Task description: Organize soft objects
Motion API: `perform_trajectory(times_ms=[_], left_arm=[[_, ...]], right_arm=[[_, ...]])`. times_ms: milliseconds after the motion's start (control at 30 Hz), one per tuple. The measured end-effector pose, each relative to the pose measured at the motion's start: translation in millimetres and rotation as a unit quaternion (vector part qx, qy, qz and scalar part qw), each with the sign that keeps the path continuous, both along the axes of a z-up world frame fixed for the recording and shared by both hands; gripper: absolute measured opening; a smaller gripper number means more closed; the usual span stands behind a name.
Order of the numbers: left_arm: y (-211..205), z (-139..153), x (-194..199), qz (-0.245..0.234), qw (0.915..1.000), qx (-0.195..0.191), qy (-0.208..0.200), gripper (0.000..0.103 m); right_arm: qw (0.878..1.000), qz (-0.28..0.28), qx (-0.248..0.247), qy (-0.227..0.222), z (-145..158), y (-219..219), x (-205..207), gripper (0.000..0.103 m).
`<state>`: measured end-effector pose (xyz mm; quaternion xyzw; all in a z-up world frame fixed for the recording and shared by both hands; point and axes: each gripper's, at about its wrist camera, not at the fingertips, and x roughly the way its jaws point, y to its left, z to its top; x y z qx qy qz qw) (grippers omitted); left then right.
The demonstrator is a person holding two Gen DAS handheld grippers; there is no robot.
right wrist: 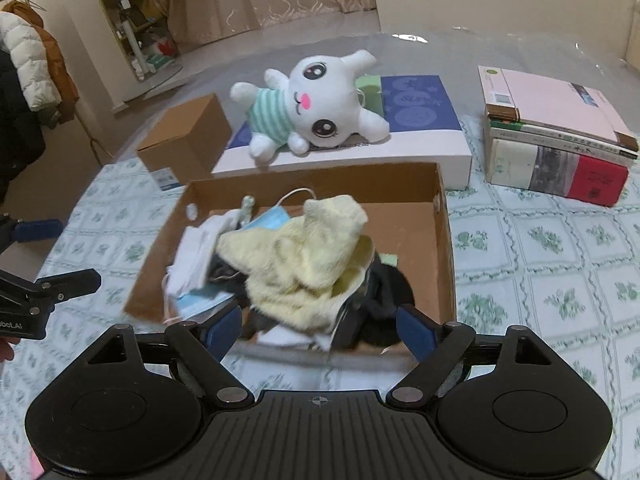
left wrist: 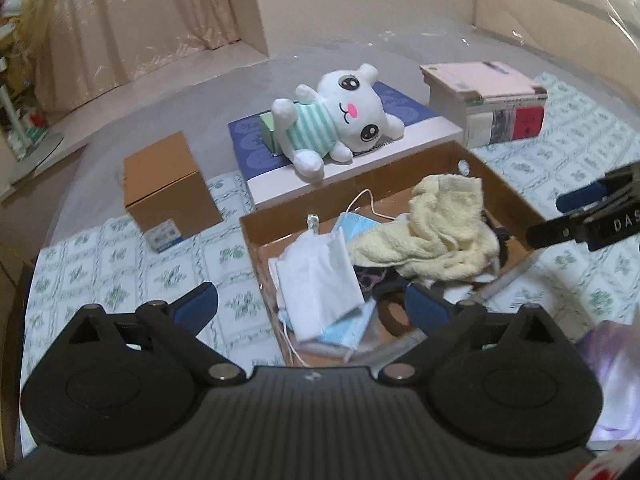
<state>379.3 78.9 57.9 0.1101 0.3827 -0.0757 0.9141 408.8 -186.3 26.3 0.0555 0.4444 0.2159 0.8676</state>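
1. The soft stuff is mostly piled in the open cardboard box (right wrist: 444, 240) at the middle of the right wrist view: a pale yellow towel (right wrist: 304, 256) on top, white and blue face masks (right wrist: 196, 256) at its left edge, something dark underneath that I can't make out.
2. The plush bunny (right wrist: 312, 108) is the odd one out, lying on its side on the blue-and-white flat box (right wrist: 416, 120) in the upper middle, behind the cardboard box.
3. Handling guess: all light and floppy. The towel will drape and probably drag the masks along, so pinch a raised fold near its top. The masks are thin, and their ear loops look like they'd snag. The bunny is squashy, so I'd grab the striped belly, not an ear.
4. The right gripper (right wrist: 320, 336) sits low at the near edge of the box, fingers spread wide, nothing held, pointing across the pile.
5. The left gripper (left wrist: 312, 304) is over the counter (left wrist: 120, 272) at the box's lower left corner, fingers also wide apart and empty, one either side of the box's left wall.
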Motion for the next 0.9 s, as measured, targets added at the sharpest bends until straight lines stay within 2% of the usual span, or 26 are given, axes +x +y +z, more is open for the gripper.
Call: perform_trajectory(times_ms=[233, 400, 500, 700, 833, 900], left_arm=[[2, 34, -62, 0.024, 0.9992, -0.031, -0.008, 0.101], [-2, 63, -117, 0.051, 0.9967, -0.046, -0.043, 0.1], [-6, 74, -149, 0.06, 0.9946, -0.061, -0.059, 0.099], [-11, 83, -213, 0.08, 0.9894, -0.086, -0.085, 0.099], [-12, 82, -250, 0.091, 0.9851, -0.121, -0.083, 0.099], [-14, 80, -268, 0.098, 0.983, -0.131, -0.083, 0.099]], right_arm=[[1.0, 0.003, 0.003, -0.022, 37, -4, -58, 0.085], [0.999, 0.002, -0.006, -0.047, 61, -6, -105, 0.085], [0.998, 0.003, 0.007, -0.063, 72, -11, -136, 0.085], [0.995, -0.007, 0.021, -0.096, 90, -22, -195, 0.085], [0.992, -0.025, 0.055, -0.108, 94, -33, -233, 0.085], [0.992, -0.029, 0.057, -0.109, 94, -35, -249, 0.085]])
